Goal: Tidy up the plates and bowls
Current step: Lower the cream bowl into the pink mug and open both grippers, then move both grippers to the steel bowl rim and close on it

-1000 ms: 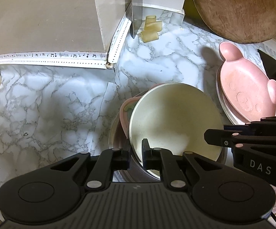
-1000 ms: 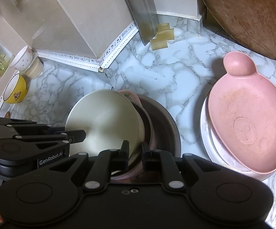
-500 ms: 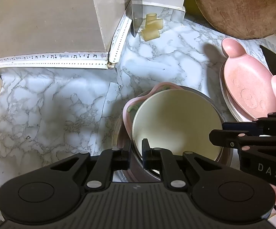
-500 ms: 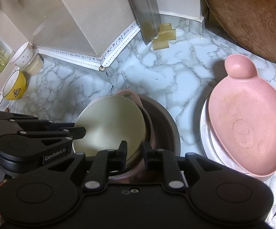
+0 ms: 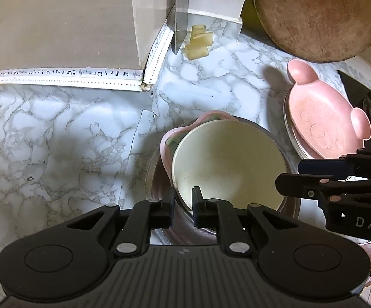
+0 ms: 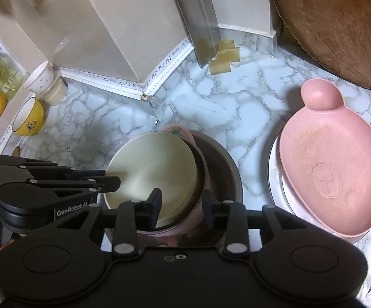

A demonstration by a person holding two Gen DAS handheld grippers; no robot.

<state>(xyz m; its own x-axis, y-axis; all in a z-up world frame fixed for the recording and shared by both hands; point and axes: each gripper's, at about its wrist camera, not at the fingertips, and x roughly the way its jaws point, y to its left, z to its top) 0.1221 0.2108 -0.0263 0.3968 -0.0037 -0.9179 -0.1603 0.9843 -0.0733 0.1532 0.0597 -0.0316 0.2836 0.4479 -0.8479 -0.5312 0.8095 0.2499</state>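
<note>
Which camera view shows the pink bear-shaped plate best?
The right wrist view shows the pink bear plate best: it is large, with one ear and the embossed face clear. In the left wrist view the pink bear plate is smaller, near the right edge, and the right claw partly covers its lower edge.
</note>
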